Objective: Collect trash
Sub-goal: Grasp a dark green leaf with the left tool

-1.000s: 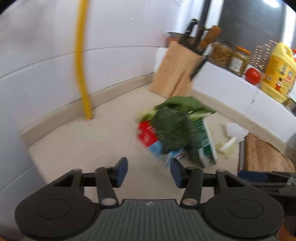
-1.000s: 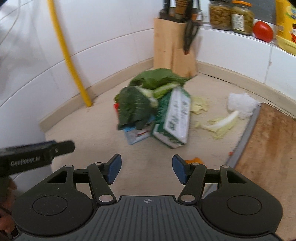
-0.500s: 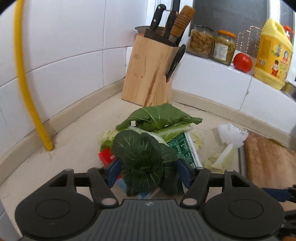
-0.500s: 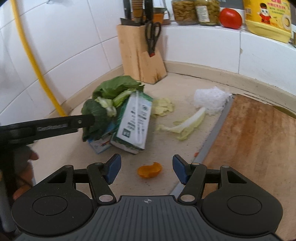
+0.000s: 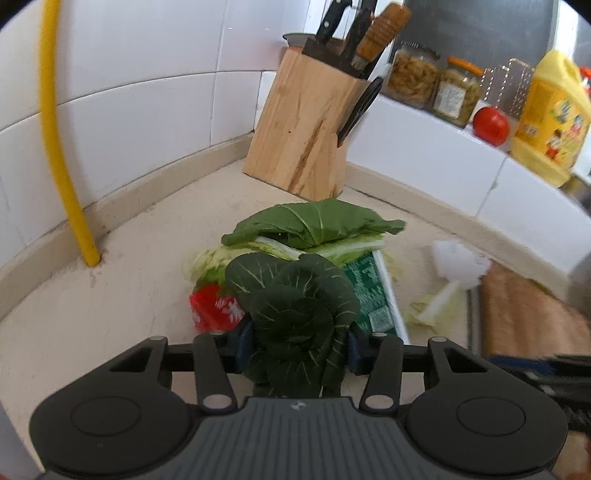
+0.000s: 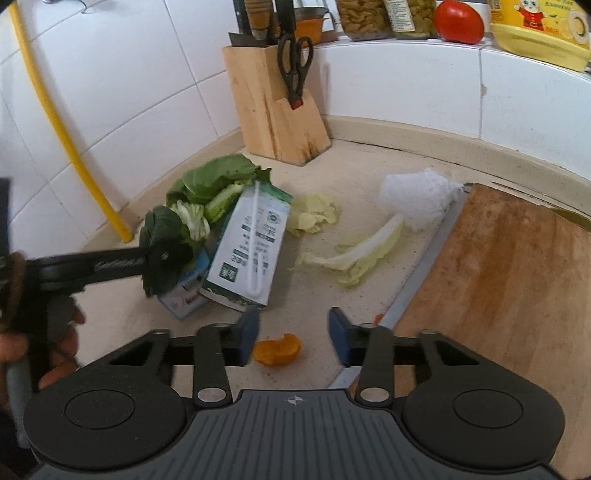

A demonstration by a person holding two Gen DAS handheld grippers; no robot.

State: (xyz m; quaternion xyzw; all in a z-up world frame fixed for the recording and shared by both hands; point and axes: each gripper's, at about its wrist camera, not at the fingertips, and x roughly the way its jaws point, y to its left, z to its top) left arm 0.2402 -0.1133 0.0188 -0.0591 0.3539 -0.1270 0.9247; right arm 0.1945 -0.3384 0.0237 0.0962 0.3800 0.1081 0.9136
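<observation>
Left wrist view: the left gripper [image 5: 298,345] has just been closing, and its blue pads now press both sides of a dark green leafy vegetable head [image 5: 293,317], which fills the gap between them. Beyond it, on the beige speckled countertop [image 5: 140,280], lies a heap of trash: a red crumpled wrapper [image 5: 211,308], a green-and-white printed carton [image 5: 371,295] and a broad lighter green leaf [image 5: 314,223] on top. A pale cabbage stalk [image 5: 436,304] and a white crumpled tissue [image 5: 458,262] lie to the right, just beside a wooden cutting board [image 5: 528,317]. A wooden knife block [image 5: 303,136] stands in the tiled corner, and a yellow pipe [image 5: 59,147] runs down the wall at left. Right wrist view: the right gripper [image 6: 292,338] has just been closing, yet its pads stand apart with nothing pressed between them; an orange peel piece [image 6: 277,349] lies on the countertop between the pads, nearer the left one. The left gripper [image 6: 162,258] enters from the left, held in a hand [image 6: 55,347], clamped on the dark vegetable head at the near edge of the heap. The carton [image 6: 251,251] leans against the heap, with a small blue-and-white box [image 6: 184,295] under its left side. Pale yellow cabbage scraps [image 6: 314,218] and the stalk [image 6: 358,254] lie between carton and cutting board [image 6: 509,288]. A red tomato [image 6: 458,16] sits on the ledge.
</observation>
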